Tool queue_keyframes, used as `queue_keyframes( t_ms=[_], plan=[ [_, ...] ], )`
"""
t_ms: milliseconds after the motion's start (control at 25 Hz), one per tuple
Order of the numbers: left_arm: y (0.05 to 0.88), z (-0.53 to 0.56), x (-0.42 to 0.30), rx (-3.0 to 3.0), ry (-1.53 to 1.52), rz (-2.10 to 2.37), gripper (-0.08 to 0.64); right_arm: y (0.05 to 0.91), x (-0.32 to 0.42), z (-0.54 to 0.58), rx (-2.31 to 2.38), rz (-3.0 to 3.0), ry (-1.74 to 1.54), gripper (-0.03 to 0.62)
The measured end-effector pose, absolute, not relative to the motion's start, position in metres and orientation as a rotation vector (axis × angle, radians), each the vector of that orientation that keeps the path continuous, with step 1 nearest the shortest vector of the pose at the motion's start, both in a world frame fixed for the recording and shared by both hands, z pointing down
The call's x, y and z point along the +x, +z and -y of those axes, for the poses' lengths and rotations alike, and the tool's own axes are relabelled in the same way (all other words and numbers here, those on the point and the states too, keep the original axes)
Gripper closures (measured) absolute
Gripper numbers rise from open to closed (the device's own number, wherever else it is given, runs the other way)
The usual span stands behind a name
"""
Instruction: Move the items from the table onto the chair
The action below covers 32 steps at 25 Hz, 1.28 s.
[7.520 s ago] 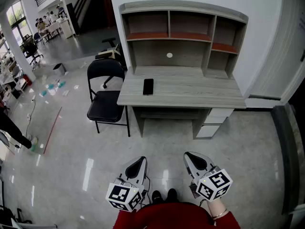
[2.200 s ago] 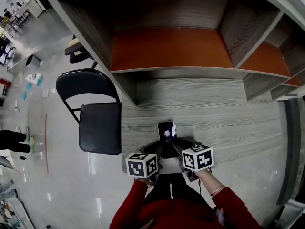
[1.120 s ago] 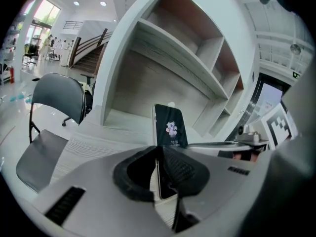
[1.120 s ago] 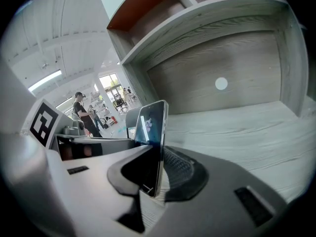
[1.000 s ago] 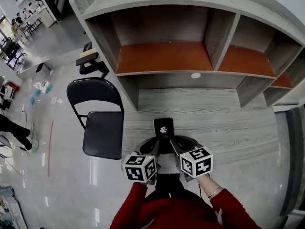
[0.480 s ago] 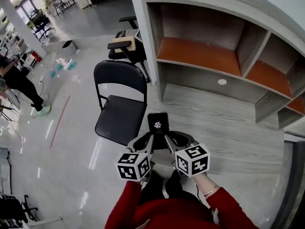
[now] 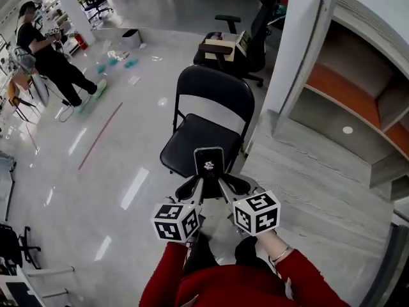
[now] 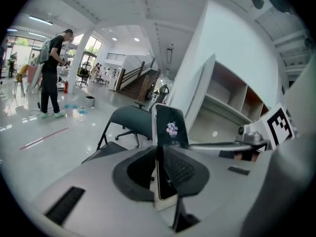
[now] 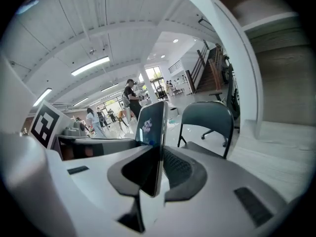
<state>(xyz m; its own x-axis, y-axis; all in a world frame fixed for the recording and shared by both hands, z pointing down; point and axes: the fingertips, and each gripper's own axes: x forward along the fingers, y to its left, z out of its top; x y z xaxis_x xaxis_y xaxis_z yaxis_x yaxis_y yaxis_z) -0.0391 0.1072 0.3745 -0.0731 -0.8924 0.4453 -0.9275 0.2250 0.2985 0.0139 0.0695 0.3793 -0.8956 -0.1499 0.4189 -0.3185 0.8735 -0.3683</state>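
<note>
- Person [image 7: 48, 48]: standing on the shiny floor at far left, well apart from the work area.
- Red floor line [image 7: 99, 136]: 1 strip, running diagonally between that person and the chair.
- Left gripper [image 8: 160, 166]: marker cube toward the wearer, 2 jaws clenched on the phone's left lower edge.
- Phone [image 7: 209, 162]: 1 black handset, screen up, a small pale picture at its centre. It is held off every surface between the 2 grippers. In the head view it sits over the front edge of the chair seat.
- Chair [image 7: 204, 136]: 1 black folding chair, seat bare, backrest away from the wearer, just beside the desk's left end.
- Office chair [image 7: 233, 40]: 1 dark swivel chair behind the folding chair, with a pale box on its seat.
- Right gripper [image 9: 159, 171]: marker cube toward the wearer, 2 jaws clamped on the phone's right lower edge.
- Desk [image 7: 307, 184]: grey wood-grain top, at right.
- Shelf unit [image 7: 361, 85]: on the desk, with orange-lined compartments.
</note>
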Motion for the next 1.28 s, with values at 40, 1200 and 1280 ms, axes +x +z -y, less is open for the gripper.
queue_keyframes(
  t_ms=[40,1200,1280],
  plan=[
    [0.376,-0.115,-0.055,1.666,0.081,1.965,0.5,0.381,-0.002,-0.077,0.346,2.662,0.616,0.52],
    [0.462,-0.013,-0.235,1.812,0.294,1.583,0.5,0.465,-0.172,0.005,0.677,2.46,0.924,0.522],
    [0.478,-0.002,-0.234,1.837,0.331,1.514,0.5,0.48,-0.17,0.013,0.74,2.419,0.966,0.522]
  ],
)
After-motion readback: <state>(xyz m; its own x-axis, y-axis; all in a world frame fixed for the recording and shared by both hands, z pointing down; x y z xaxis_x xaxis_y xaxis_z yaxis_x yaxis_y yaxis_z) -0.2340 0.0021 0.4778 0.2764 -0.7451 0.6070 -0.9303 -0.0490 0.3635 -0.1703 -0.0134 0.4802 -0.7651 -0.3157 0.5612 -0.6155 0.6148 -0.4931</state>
